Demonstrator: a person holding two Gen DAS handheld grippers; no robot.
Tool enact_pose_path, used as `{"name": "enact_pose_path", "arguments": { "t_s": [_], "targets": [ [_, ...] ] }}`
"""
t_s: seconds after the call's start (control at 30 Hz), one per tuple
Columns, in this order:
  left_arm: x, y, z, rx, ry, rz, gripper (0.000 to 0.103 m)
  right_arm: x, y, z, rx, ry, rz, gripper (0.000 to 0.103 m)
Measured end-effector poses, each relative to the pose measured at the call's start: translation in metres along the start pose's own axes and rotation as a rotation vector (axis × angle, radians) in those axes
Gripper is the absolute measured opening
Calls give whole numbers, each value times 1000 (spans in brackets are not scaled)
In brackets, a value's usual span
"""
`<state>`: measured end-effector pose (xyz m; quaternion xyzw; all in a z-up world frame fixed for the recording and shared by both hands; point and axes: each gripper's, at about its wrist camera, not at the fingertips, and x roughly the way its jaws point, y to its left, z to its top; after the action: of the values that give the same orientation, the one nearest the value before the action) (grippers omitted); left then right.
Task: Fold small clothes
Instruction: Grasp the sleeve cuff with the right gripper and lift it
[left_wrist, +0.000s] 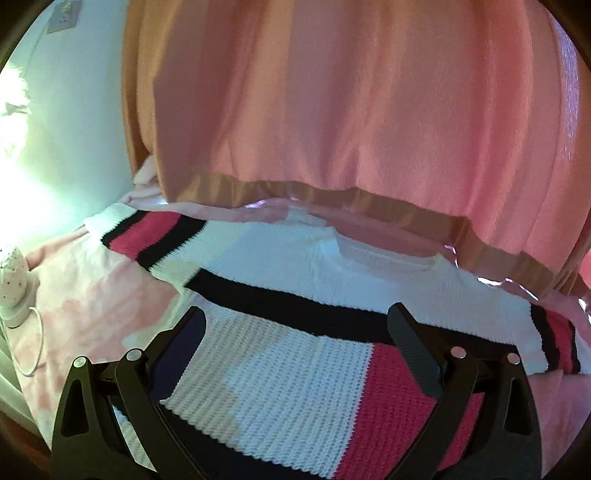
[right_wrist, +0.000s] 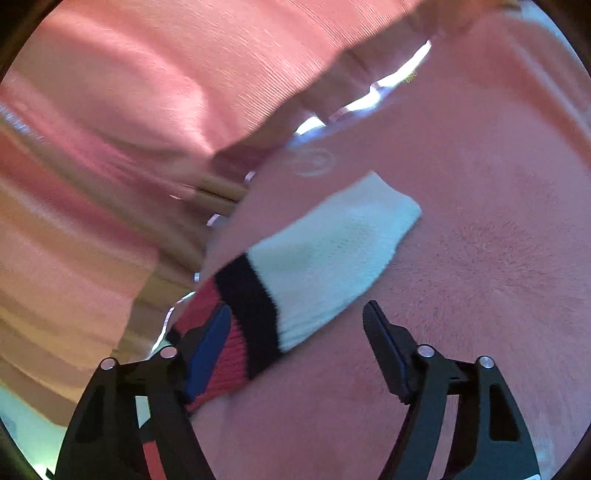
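Observation:
A small knitted sweater (left_wrist: 280, 369), white with black, pink and navy stripes, lies spread flat on a pink blanket (left_wrist: 92, 306). In the left wrist view my left gripper (left_wrist: 295, 321) is open, its two black fingers wide apart just above the sweater's body. One striped sleeve (left_wrist: 155, 236) stretches to the far left. In the right wrist view my right gripper (right_wrist: 273, 332) is open over the other sleeve (right_wrist: 325, 258), whose white cuff points away; the sleeve's striped part runs beside the left finger (right_wrist: 173, 391).
A pink curtain (left_wrist: 351, 110) with a tan hem hangs over the far edge of the bed. A small white lamp (left_wrist: 14, 273) with a cord stands at the left by the wall. The pink blanket (right_wrist: 480, 258) extends to the right of the sleeve.

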<state>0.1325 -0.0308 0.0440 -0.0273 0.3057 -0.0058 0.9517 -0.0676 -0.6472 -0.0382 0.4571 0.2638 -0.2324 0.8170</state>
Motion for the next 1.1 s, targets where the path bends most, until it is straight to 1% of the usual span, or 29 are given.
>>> {"name": "enact_pose_path", "arguments": {
  "t_s": [0.07, 0.13, 0.17, 0.23, 0.27, 0.3, 0.37, 0.47, 0.5, 0.57, 0.6, 0.63, 0.67, 0.7, 0.73, 0.77, 0.8, 0.83, 0.9, 0.93, 0.97, 1.0, 1.03, 1.07, 1.1],
  "targets": [
    [4, -7, -3, 7, 13, -13, 96, 11, -9, -3, 24, 21, 5, 58],
    [8, -14, -7, 17, 28, -25, 96, 27, -14, -4, 49, 48, 4, 43],
    [8, -16, -7, 17, 31, -28, 96, 35, -15, -4, 54, 53, -4, 38],
    [11, -21, -10, 25, 43, -35, 96, 43, -15, -2, 67, 49, 0, 7],
    [12, -23, -11, 31, 47, -36, 96, 45, -14, -1, 75, 47, 4, 8],
    [12, -24, -11, 34, 48, -38, 96, 42, -8, 0, 73, 25, 12, 7],
    [13, -25, -11, 37, 54, -40, 96, 35, 16, 1, 34, -4, 62, 7],
    [13, -21, -7, 11, 64, -55, 96, 21, 91, -7, -104, -14, 243, 7],
    [13, -19, -5, -6, 64, -60, 96, 17, 126, -17, -173, 0, 322, 7],
    [12, -15, -2, -29, 60, -64, 96, 12, 189, -45, -289, 41, 453, 7],
    [12, -13, 0, -40, 57, -68, 96, 11, 226, -67, -346, 89, 545, 7],
    [11, -11, 0, -44, 56, -68, 96, 12, 257, -89, -389, 144, 626, 10],
    [10, -9, 1, -44, 50, -74, 96, 13, 282, -111, -429, 199, 692, 12],
    [10, -8, 2, -42, 47, -77, 96, 14, 312, -138, -485, 260, 744, 14],
    [9, -6, 2, -40, 43, -81, 96, 11, 330, -157, -533, 282, 760, 20],
    [8, -4, 2, -38, 41, -89, 96, 3, 346, -176, -579, 270, 769, 23],
    [8, -1, 3, -36, 45, -103, 96, -4, 351, -182, -591, 249, 777, 31],
    [9, 2, 4, -37, 54, -119, 96, -12, 352, -186, -598, 224, 779, 42],
    [11, 8, 4, -42, 79, -160, 96, -31, 346, -184, -632, 159, 725, 48],
    [14, 11, 3, -50, 98, -175, 97, -39, 339, -180, -656, 119, 670, 49],
    [19, 13, 3, -57, 122, -185, 97, -42, 331, -179, -670, 101, 631, 50],
    [24, 14, 1, -63, 144, -190, 97, -46, 314, -177, -690, 82, 558, 55],
    [32, 16, 0, -78, 185, -203, 97, -47, 300, -176, -718, 71, 473, 56],
    [38, 17, 0, -92, 216, -218, 97, -47, 285, -179, -761, 59, 351, 56],
    [51, 19, 0, -131, 283, -252, 97, -41, 279, -179, -776, 57, 277, 56]
  ]
}}
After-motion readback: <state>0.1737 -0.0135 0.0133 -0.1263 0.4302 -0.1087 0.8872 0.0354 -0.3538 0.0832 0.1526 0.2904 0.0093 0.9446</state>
